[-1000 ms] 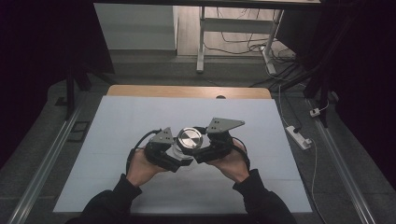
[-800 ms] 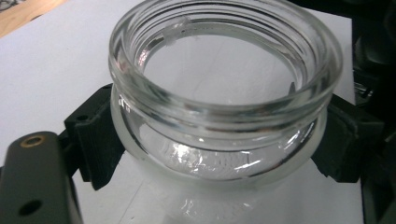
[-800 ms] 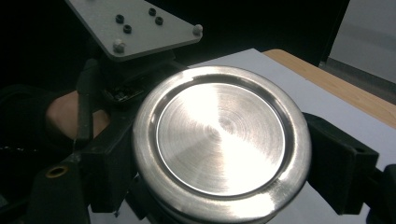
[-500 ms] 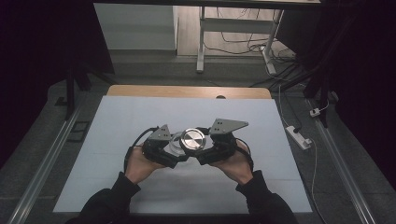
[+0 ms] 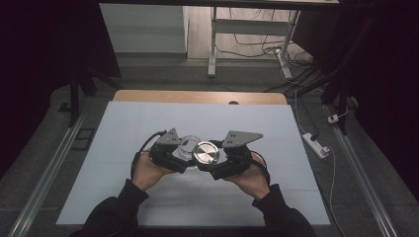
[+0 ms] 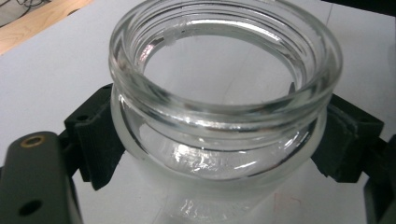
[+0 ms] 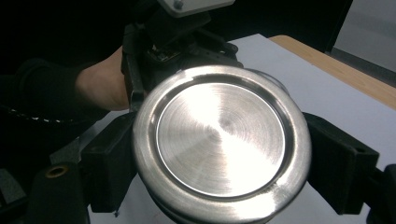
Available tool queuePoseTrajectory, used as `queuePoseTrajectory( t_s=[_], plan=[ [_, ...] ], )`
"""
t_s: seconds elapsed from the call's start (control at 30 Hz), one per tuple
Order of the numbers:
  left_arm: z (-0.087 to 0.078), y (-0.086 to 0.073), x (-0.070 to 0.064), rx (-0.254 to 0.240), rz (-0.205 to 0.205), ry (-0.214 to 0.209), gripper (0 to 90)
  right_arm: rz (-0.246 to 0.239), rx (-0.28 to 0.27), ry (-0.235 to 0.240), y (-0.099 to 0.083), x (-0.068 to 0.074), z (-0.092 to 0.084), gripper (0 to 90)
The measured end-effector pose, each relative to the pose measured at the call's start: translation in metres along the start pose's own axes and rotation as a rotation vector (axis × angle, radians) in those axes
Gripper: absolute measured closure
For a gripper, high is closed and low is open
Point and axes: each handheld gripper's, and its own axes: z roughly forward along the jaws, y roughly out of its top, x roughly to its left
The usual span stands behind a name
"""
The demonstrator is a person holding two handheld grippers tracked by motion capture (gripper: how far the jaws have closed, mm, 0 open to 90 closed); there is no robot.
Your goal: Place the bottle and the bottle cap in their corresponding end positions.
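A clear glass jar (image 6: 224, 93), open at the top and empty, stands between the black pads of my left gripper (image 6: 219, 140), which is shut on its body just under the threaded neck. A round brushed-metal lid (image 7: 219, 140) sits in my right gripper (image 7: 219, 149), whose pads press on its rim from both sides. In the high view the lid (image 5: 205, 153) is held face up in the middle of the table, with the jar (image 5: 187, 144) just behind and to the left of it. The two grippers, left (image 5: 180, 157) and right (image 5: 213, 163), are close together.
A white sheet covers the table (image 5: 148, 118), with a wooden strip (image 5: 197, 97) along the far edge. A white power strip (image 5: 316, 144) lies on the floor to the right. Table legs and cables are beyond the far edge.
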Motion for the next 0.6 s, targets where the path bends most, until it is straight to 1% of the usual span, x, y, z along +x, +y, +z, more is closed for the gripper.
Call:
queuePoseTrajectory(
  t_s=[0.13, 0.47, 0.6],
  plan=[
    [0.002, 0.000, 0.002, 0.004, 0.004, 0.009, 15.5, -0.006, 0.011, 0.001, -0.004, 0.003, 0.001, 18.8],
    [0.007, 0.002, 0.011, -0.006, 0.001, 0.023, 15.5, -0.022, 0.026, 0.018, -0.015, 0.010, 0.006, 18.8],
    [0.010, 0.002, 0.014, -0.007, 0.009, 0.023, 15.5, -0.025, 0.037, 0.026, -0.020, 0.012, 0.009, 18.8]
  ],
)
